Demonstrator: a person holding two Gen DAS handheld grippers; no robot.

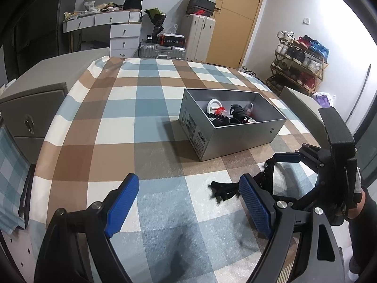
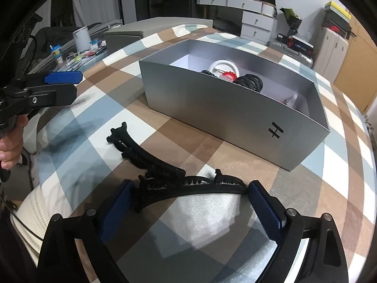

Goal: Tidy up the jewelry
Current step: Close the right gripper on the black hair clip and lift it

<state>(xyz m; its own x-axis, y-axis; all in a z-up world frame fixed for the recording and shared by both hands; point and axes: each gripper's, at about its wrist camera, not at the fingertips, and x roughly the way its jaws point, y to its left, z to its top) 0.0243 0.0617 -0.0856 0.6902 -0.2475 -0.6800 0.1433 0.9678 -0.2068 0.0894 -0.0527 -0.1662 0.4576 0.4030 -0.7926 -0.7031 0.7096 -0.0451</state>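
A silver box (image 1: 235,139) (image 2: 212,108) stands open on the checked tablecloth, holding black coil hair ties (image 2: 249,82), a white round item and something red. Black toothed hair combs (image 2: 146,155) (image 1: 223,191) lie tangled on the cloth in front of it. My right gripper (image 2: 192,210) (image 1: 271,172) is lowered over them, jaws wide. One curved comb (image 2: 212,185) spans the gap between its blue pads (image 2: 266,212); I see no squeeze on it. My left gripper (image 1: 188,207) (image 2: 73,85) hovers open to the left of the combs, nothing between its fingers.
The round table's edge (image 1: 47,165) curves close on the left, with a grey cabinet (image 1: 35,108) beyond it. White drawers, suitcases (image 1: 162,52), a shoe rack (image 1: 299,63) and a wooden door stand at the back. A person's hand (image 2: 9,151) holds the left gripper's handle.
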